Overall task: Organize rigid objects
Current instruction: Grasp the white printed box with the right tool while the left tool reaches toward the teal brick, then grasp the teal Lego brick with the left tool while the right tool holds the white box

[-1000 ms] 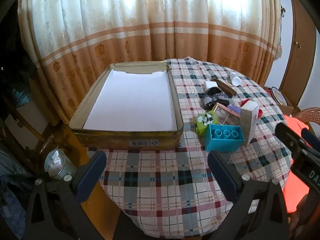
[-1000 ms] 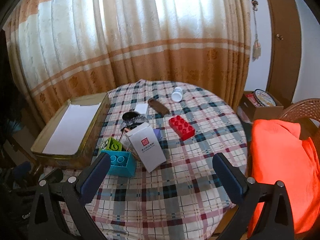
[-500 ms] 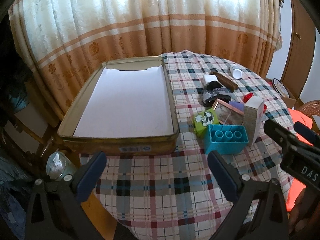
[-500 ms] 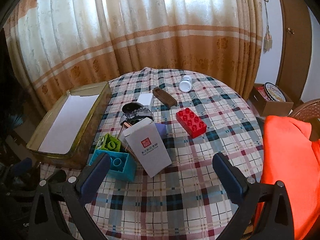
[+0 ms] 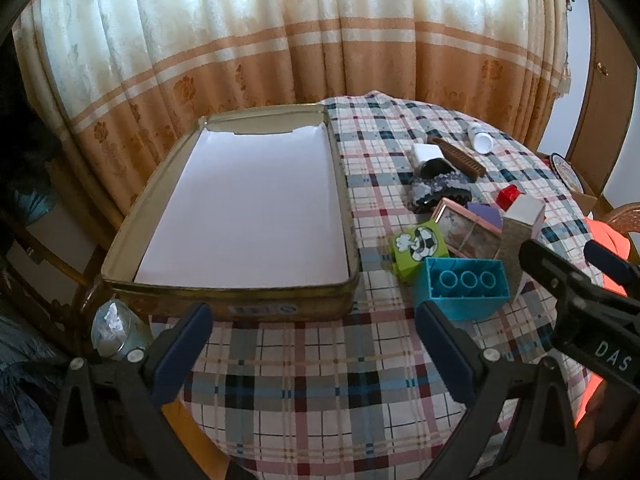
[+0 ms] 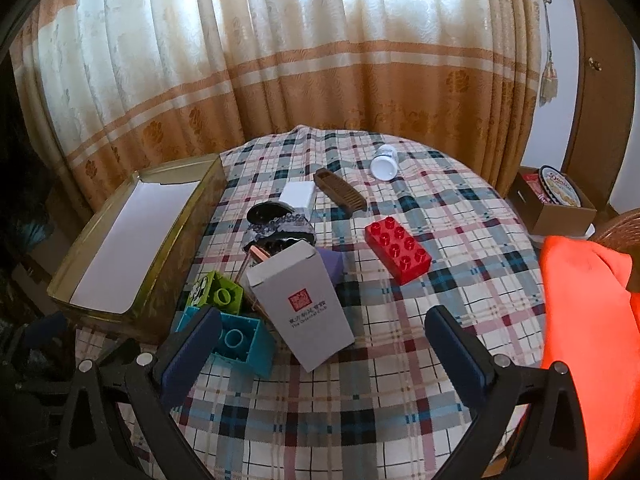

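Observation:
A gold tin tray (image 5: 228,286) lined with white paper sits at the table's left; it also shows in the right wrist view (image 6: 168,256). Beside it lies a cluster: a teal brick (image 5: 464,286) (image 6: 236,340), a green brick (image 5: 418,248) (image 6: 218,294), a white carton (image 6: 304,304) (image 5: 520,232), a framed picture (image 5: 468,230), a red brick (image 6: 398,254), a brown comb (image 6: 340,196) and a white bottle (image 6: 385,164). My left gripper (image 5: 312,340) is open and empty above the table's near edge, in front of the tray. My right gripper (image 6: 320,344) is open and empty, just before the carton.
A round table with a checked cloth (image 6: 400,360) stands before orange and cream curtains (image 6: 280,60). An orange cloth (image 6: 592,340) lies on a chair at the right. A cardboard box with a tin (image 6: 556,196) sits on the floor. A glass jar (image 5: 114,330) stands lower left.
Both grippers have moved forward towards the table, so the tray and the cluster look larger and nearer. Both stay open and empty. No object has moved.

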Demonstrator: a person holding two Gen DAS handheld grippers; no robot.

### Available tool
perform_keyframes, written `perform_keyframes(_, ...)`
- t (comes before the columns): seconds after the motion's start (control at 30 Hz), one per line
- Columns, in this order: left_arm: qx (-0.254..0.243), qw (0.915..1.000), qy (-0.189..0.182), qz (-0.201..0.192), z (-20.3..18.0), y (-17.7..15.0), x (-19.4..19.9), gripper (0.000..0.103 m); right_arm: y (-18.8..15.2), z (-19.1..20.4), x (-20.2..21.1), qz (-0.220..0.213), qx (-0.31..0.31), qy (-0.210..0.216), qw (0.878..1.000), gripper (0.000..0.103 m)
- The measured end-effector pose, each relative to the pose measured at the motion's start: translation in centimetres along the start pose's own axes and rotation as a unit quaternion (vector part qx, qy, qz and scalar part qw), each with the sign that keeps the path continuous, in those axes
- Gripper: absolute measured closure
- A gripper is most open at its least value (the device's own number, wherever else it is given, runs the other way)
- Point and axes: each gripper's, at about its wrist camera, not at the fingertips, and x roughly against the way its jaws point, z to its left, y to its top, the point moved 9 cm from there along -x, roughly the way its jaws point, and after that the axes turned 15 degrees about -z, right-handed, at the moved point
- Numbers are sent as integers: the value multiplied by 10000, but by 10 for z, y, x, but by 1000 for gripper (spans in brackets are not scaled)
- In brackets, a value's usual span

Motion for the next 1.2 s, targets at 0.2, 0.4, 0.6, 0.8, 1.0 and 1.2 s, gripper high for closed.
perform_keyframes(0.2,-20,10000,-52,59,-4,1,-7,1,3,-1,-12,75,2,42,10000,1)
perform_keyframes(0.4,-18,9999,-71,123,-5,1,-11,1,3,5,-26,215,145,154,9995,24)
perform_keyframes(0.6,7,9998,-79,177,-5,-1,-14,1,-11,1,-38,522,-49,295,9982,57)
perform_keyframes(0.8,-83,9994,-284,170,-22,0,-12,1,-12,-15,-33,512,-358,343,9975,58)
perform_keyframes(1.0,-150,9979,-591,237,-51,4,-11,1,-3,-42,-14,293,-633,102,9975,58)
perform_keyframes(1.2,-340,9965,-718,242,-79,9,-14,1,2,-56,-1,168,-630,-16,9979,58)
